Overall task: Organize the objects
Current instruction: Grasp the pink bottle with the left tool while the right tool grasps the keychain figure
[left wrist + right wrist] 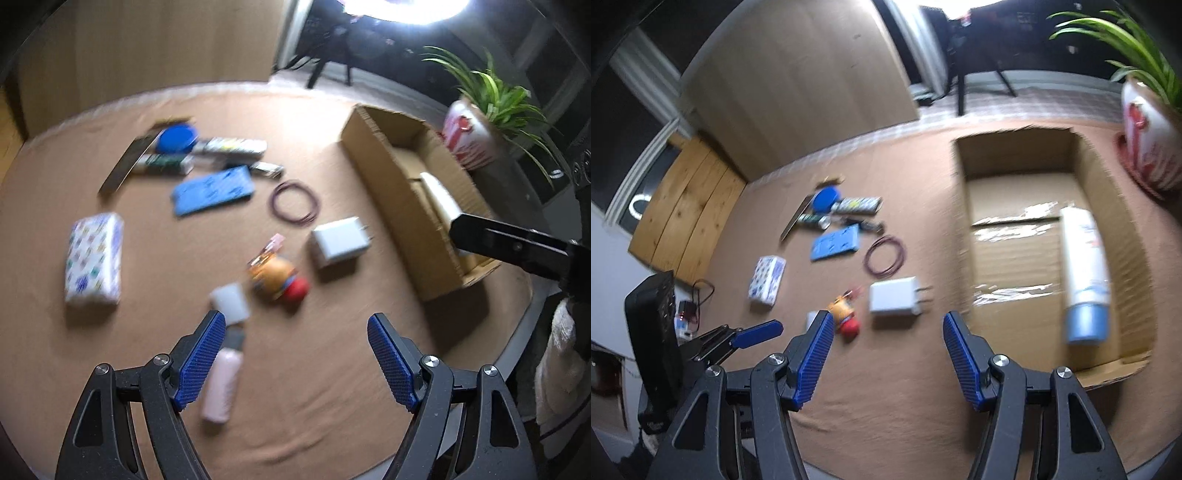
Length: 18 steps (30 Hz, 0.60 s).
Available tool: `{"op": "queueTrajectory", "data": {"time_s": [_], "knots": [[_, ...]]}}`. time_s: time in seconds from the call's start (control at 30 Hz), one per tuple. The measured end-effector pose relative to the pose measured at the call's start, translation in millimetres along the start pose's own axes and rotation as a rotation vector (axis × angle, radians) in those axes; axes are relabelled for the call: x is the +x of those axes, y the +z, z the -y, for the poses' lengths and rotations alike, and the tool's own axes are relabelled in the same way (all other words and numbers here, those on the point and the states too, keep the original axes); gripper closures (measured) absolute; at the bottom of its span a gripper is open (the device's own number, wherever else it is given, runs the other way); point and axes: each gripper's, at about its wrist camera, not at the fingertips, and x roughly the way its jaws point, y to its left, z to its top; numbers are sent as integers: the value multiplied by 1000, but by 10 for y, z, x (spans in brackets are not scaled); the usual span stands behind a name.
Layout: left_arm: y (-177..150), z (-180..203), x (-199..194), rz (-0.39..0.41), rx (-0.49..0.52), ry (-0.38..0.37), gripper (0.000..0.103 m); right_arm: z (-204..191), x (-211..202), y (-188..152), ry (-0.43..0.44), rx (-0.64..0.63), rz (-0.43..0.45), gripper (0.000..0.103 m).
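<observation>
An open cardboard box (966, 236) (384, 177) stands at the right of the brown table; a white tube with a blue cap (1084, 273) lies inside it. On the table lie a white charger (340, 242) (895, 301), a small orange and red toy (280, 277) (844, 314), a pink bottle with a white cap (223, 373), a purple cord loop (294, 202) (884, 255), a tissue pack (94, 258) (767, 281) and a blue pouch (212, 190) (835, 242). My left gripper (297, 325) is open above the table, its left finger over the pink bottle. My right gripper (886, 325) is open and empty, left of the box.
A blue lid (176, 138), tubes and a dark flat strip (125, 166) lie in a cluster at the table's far side. A potted plant (476, 125) (1148, 144) stands behind the box. A chair and a wooden panel stand beyond the table.
</observation>
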Motion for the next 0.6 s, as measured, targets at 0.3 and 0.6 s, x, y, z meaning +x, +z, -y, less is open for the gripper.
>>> {"op": "queueTrajectory", "data": {"time_s": [0.3, 0.6], "knots": [[-272, -296, 10, -41, -20, 20, 21, -349, 504, -21, 60, -32, -120, 48], [-348, -397, 117, -64, -27, 33, 38, -478, 945, 7, 35, -38, -206, 68]]}}
